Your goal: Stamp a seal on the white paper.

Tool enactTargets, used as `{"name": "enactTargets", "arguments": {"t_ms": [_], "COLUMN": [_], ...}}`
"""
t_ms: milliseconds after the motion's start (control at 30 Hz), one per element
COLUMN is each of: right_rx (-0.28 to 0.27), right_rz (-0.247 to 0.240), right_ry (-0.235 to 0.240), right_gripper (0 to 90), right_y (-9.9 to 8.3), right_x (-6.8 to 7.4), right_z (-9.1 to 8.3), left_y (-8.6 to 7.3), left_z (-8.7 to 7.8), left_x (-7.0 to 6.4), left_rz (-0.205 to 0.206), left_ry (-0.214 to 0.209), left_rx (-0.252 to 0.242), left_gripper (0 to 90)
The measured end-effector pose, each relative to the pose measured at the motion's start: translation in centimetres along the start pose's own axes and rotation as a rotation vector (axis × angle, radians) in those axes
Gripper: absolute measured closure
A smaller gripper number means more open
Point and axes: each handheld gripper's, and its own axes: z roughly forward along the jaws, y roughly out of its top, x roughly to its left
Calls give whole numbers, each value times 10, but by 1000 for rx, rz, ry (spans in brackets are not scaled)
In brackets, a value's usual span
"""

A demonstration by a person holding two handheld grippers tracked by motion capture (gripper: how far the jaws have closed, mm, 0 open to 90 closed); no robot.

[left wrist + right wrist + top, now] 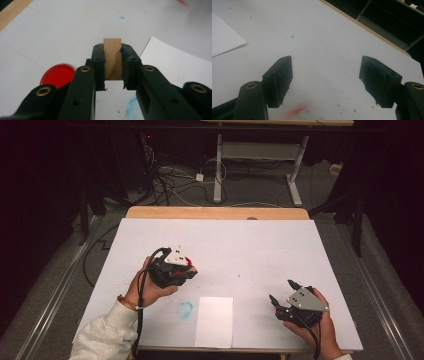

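Wooden block, likely a stamp, sits clamped in the left hand-held gripper above the white surface, beside a red ink dish. Right hand-held gripper gapes wide, empty. Next, probably inking, then pressing onto the paper sheet.

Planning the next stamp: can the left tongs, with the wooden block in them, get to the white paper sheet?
Probably yes. The left tongs grip the wooden block, and the paper sheet lies just beside them with nothing between.
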Motion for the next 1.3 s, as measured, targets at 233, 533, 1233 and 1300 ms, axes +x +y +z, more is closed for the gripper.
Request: {"name": "enactTargets", "arguments": {"t_ms": [233, 533, 1233, 1300], "right_rx": [0, 2, 9, 9], "right_rz": [-1, -1, -4, -6], "right_ry": [2, 2, 3, 2], "right_gripper": [274, 274, 274, 274], "right_y": [0, -1, -1, -1], "right_x": [0, 0, 0, 1], "right_z": [0, 0, 1, 1], "left_y": [0, -3, -18, -19], "left_z": [1, 0, 14, 15], "left_x": [-15, -29, -58, -60], "left_rz": [34, 65, 124, 125], "left_ry": [-18, -39, -87, -99], "left_rx": [5, 15, 63, 63], "left_gripper": [733, 733, 733, 733]}}
